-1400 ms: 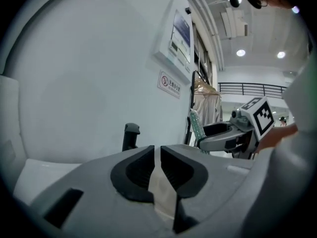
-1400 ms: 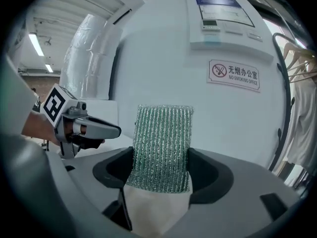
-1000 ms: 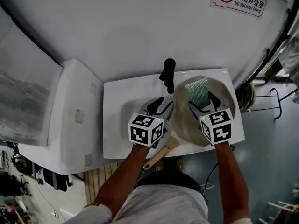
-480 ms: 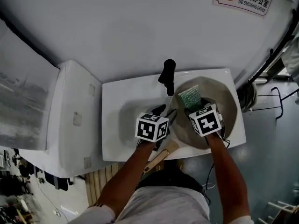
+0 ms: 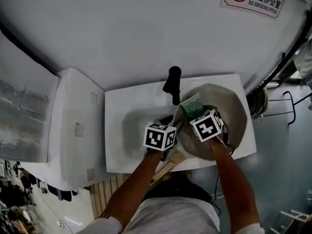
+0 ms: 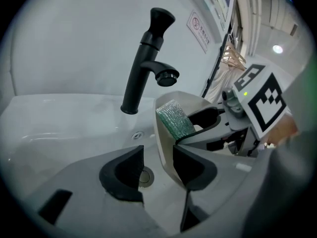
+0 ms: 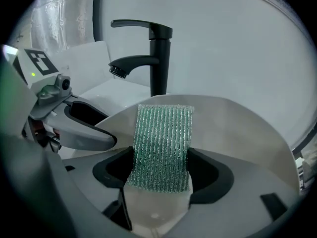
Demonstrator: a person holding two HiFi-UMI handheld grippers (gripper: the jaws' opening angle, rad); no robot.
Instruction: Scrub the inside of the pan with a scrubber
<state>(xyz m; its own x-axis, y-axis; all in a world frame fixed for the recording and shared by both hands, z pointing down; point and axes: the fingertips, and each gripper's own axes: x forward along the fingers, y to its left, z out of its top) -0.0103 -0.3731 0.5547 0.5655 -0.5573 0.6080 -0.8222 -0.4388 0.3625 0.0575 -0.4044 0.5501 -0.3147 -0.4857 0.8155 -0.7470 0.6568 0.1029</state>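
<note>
Working the scrubber [image 7: 163, 143] at the eleven o'clock wall of the pan [image 5: 229, 106] in the sink [image 5: 126, 106] — scrub step seemingly in hand.
Right gripper [image 7: 161, 177] pinching the scrubber; left gripper [image 6: 158, 170] spread astride the rim. Next, likely: clamping left, firm strokes across the base.

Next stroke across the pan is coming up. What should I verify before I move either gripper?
1. Hold of the right gripper on the scrubber: ok, clamped between the jaws.
2. Hold of the left gripper on the pan: not ok. The rim sits between the jaws, but a gap shows at one jaw.
3. Is the scrubber over the pan's inside: ok.
4. Is the scrubber pressed on the pan surface: cannot tell.
5. Clearance from the faucet beyond the rim: cannot tell.
</note>
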